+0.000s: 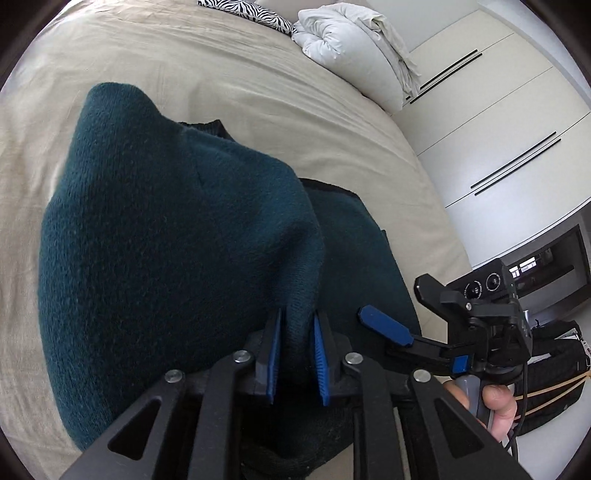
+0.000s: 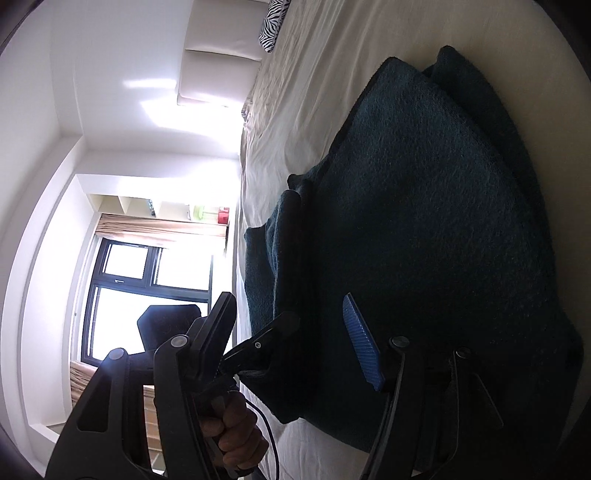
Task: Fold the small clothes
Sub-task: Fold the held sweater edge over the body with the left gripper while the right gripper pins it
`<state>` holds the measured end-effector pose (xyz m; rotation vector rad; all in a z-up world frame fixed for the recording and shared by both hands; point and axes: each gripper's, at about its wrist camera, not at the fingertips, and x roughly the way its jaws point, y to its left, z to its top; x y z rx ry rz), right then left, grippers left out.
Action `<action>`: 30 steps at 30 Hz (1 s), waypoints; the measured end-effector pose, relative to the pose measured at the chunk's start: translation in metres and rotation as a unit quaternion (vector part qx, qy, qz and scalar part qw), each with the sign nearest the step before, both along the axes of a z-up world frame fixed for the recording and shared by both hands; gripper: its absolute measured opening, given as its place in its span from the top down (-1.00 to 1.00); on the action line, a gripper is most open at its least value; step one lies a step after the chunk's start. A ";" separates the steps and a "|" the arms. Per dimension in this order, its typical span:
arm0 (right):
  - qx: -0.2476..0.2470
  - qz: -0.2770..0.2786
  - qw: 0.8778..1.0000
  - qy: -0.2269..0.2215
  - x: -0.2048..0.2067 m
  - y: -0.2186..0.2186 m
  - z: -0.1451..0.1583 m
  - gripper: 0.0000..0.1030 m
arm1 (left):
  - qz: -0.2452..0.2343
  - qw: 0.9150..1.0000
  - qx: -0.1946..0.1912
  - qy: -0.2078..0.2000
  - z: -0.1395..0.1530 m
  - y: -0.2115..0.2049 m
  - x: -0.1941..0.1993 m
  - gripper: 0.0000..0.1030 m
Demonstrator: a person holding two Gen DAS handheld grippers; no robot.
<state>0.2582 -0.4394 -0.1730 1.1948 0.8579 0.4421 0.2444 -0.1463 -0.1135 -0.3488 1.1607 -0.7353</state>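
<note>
A dark teal knit sweater (image 1: 166,236) lies on the beige bed (image 1: 258,74). My left gripper (image 1: 297,332) is shut on a fold of the sweater and holds it lifted, so the cloth drapes away from the blue pads. My right gripper (image 1: 402,314) shows at the right of the left wrist view, open, beside the sweater's right edge. In the right wrist view the right gripper (image 2: 291,317) is open, its jaws wide apart, with the sweater (image 2: 424,221) in front of it. The left gripper's black finger (image 2: 258,350) reaches in from the left there.
A white duvet (image 1: 351,37) and a zebra-print pillow (image 1: 247,13) lie at the head of the bed. White wardrobe doors (image 1: 498,110) stand to the right. A black bag (image 1: 554,369) sits on the floor. A window (image 2: 147,273) and a dark chair (image 2: 166,321) show beyond the bed.
</note>
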 end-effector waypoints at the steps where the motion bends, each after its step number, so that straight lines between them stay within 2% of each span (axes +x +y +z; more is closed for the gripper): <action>1: -0.002 0.000 1.000 0.002 0.002 0.001 0.000 -0.15 | -0.005 1.000 -0.010 0.005 0.004 0.002 0.000 0.32; 3: -0.005 0.002 1.000 0.004 0.004 0.003 0.002 -0.15 | -0.008 1.000 -0.014 0.004 0.014 0.007 -0.003 -0.21; 5: -0.011 0.004 1.000 0.009 0.007 0.006 0.005 -0.15 | -0.004 1.000 -0.025 -0.012 0.028 0.014 -0.011 -0.30; 8: -0.020 0.010 1.000 0.014 0.008 0.016 0.010 -0.15 | -0.003 0.998 -0.066 -0.013 0.046 0.023 -0.025 -0.35; 11: -0.023 0.012 0.999 0.022 0.015 0.023 0.008 -0.15 | 0.006 0.994 -0.101 -0.035 0.057 0.044 -0.043 -0.35; 14: -0.018 0.017 0.999 0.029 0.019 0.025 0.007 -0.16 | 0.009 0.995 -0.072 -0.067 0.054 0.056 -0.062 -0.35; 18: -0.018 0.037 0.998 0.042 0.027 0.033 0.009 -0.18 | -0.009 0.996 -0.029 -0.085 0.037 0.058 -0.082 -0.27; 22: -0.034 0.067 0.995 0.072 0.038 0.045 0.006 -0.18 | -0.021 0.992 0.007 -0.127 0.031 0.057 -0.100 -0.21; 24: -0.038 0.074 0.993 0.082 0.044 0.049 0.005 -0.18 | -0.035 0.985 0.029 -0.167 0.036 0.048 -0.109 -0.21; 26: -0.035 0.079 0.992 0.089 0.049 0.051 0.006 -0.18 | -0.060 0.974 0.052 -0.213 0.039 0.034 -0.119 -0.21; 30: -0.030 0.102 0.989 0.106 0.060 0.060 0.002 -0.16 | -0.116 0.954 0.089 -0.263 0.028 0.000 -0.136 -0.21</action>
